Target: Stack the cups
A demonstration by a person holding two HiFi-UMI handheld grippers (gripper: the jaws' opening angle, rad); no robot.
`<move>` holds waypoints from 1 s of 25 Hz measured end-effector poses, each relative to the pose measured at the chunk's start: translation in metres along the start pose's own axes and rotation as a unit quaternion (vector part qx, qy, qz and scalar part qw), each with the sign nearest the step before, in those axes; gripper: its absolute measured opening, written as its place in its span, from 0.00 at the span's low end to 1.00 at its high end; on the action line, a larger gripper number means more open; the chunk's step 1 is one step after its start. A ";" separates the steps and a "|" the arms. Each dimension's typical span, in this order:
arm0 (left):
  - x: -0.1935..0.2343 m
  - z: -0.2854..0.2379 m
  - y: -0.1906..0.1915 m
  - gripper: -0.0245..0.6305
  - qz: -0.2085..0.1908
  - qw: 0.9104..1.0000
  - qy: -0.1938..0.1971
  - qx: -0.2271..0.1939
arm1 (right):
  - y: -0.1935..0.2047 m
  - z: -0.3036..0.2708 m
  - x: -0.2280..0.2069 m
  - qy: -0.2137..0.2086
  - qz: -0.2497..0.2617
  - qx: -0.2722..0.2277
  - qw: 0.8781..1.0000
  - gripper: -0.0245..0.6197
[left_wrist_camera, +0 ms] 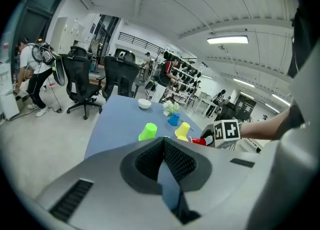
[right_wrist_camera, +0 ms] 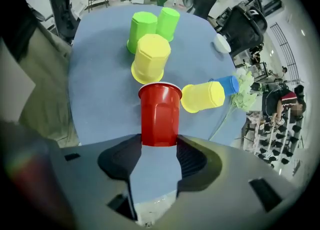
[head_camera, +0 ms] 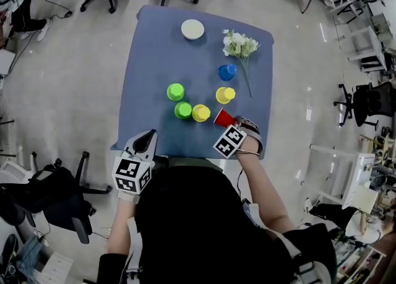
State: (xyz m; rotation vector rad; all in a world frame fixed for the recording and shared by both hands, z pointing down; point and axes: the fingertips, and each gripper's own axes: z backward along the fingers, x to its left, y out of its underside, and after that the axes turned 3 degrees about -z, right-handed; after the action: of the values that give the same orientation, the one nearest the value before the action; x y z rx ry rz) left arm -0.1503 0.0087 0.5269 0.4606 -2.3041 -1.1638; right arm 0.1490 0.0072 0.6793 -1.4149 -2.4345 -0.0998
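- Right gripper (right_wrist_camera: 159, 149) (head_camera: 228, 123): mine, grey moulded shell with black ribbed pads. It is clamped on the red cup, one pad on each side of the cup's narrow end.
- Red cup (right_wrist_camera: 159, 116) (head_camera: 223, 117): glossy plastic, tapered, with flat facets down the wall and a thin rolled rim. It sits tilted in my jaws, mouth pointing away from me, over the near right part of the table. I cannot tell whether its rim touches the cloth.
- Near yellow cup (right_wrist_camera: 150, 58) (head_camera: 200, 113): the same faceted plastic, standing mouth down, just beside the red cup's rim.
- Far yellow cup (right_wrist_camera: 202, 96) (head_camera: 225, 95): matching piece, apart from the other yellow one, further up the table on the right.
- Green cups (right_wrist_camera: 144, 28) (head_camera: 176, 91): two in bright lime, faceted, mouth down. They stand close together left of the yellow pair, the nearer one touching or almost touching the near yellow cup.
- Blue cup (head_camera: 226, 72): smooth plastic, beyond the far yellow cup, next to the flower stems.
- Left gripper (left_wrist_camera: 164, 146) (head_camera: 143, 143): mine, with the same grey shell. The ribbed pads are pressed together with nothing between them, and it is held off the table's near left corner.
- Table (head_camera: 148, 60): covered in a matt blue cloth with rounded corners.
- Bowl (head_camera: 192, 28): white, round, shallow, at the far edge.
- Flowers (head_camera: 240, 44): a pale sprig on a long green stem, lying flat at the far right.
- Office chairs (left_wrist_camera: 82, 81): black, mesh-backed, on a pale floor beyond the table.
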 end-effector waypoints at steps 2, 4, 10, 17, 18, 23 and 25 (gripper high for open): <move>0.001 0.000 0.000 0.05 0.002 1.000 -0.003 0.000 | -0.006 0.003 0.001 -0.003 0.009 -0.004 1.000 0.39; 0.002 0.000 -0.001 0.05 0.003 1.000 -0.005 0.000 | -0.009 0.007 0.002 -0.008 0.013 -0.007 1.000 0.39; 0.002 -0.002 0.000 0.05 0.008 1.000 -0.006 -0.002 | 0.010 0.012 -0.010 0.006 0.029 0.016 0.999 0.39; 0.000 -0.003 0.002 0.05 0.013 1.000 -0.004 -0.003 | 0.028 0.000 -0.018 0.029 0.103 0.081 0.991 0.39; 0.001 -0.002 0.002 0.05 0.014 1.000 -0.005 -0.004 | 0.027 0.000 -0.018 0.031 0.113 0.086 0.989 0.39; 0.004 0.002 0.003 0.05 0.018 1.000 -0.009 -0.007 | 0.006 0.004 -0.012 0.019 0.124 0.073 0.989 0.39; 0.005 0.004 0.004 0.05 0.019 1.000 -0.011 -0.008 | -0.005 0.008 -0.009 0.019 0.127 0.062 0.990 0.39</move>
State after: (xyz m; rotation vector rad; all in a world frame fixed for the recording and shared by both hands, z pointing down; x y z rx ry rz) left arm -0.1571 0.0105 0.5294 0.3989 -2.3098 -1.1735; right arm 0.1471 -0.0007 0.6699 -1.6350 -2.1673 0.0801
